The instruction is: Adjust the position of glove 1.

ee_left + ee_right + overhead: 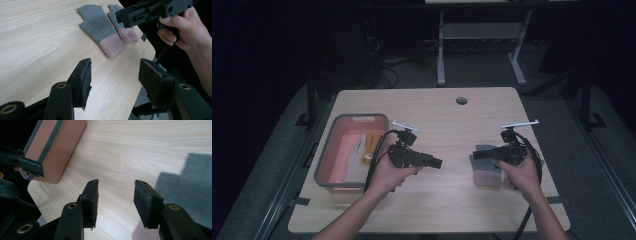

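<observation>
Looking down from the high view, you hold both grippers released over the bench [432, 115], so steer the right gripper [478, 154] onto the gloves [105, 30] seen beyond the left gripper [114, 75], whose grey cloth [190, 185] lies just beside the right gripper's spread jaws.

A dim room: grey carpet [272, 165], light wooden table [432, 107], white-legged desk [482, 35] behind.

I see a grey-rimmed pink plastic tub [329, 159] at my wooden table's [447, 120] left edge, yellow items [371, 142] lying inside the tub.
</observation>
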Tool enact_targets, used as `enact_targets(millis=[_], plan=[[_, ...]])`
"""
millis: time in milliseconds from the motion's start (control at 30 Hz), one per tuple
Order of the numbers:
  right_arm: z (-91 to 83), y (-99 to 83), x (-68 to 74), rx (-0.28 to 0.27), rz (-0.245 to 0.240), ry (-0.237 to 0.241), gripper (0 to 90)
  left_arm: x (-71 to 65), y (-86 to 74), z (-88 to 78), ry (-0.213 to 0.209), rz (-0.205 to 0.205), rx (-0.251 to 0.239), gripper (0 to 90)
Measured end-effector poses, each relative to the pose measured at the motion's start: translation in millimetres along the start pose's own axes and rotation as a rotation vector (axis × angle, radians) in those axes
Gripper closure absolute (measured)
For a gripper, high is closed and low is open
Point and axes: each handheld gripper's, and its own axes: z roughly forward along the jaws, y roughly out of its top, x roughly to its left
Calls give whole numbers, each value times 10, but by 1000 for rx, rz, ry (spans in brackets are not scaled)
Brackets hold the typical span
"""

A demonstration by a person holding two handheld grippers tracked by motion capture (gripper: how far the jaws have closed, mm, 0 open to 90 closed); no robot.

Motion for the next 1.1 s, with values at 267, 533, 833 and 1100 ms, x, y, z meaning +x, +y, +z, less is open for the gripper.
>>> enact_targets(millis=[267, 533, 833, 1100], plan=[[-135, -93, -122, -9, 0, -51, 526, -50, 6, 143, -8, 7, 0, 405], [-194, -165, -233, -4, 9, -85, 523, -84, 16, 261, -10, 21, 12, 389], [-269, -222, -315, 1, 3, -121, 521, -126, 10, 374, -20, 26, 13, 371], [-356, -368, -491, -2, 32, -156, 521, -143, 4, 474, -16, 33, 25, 358]])
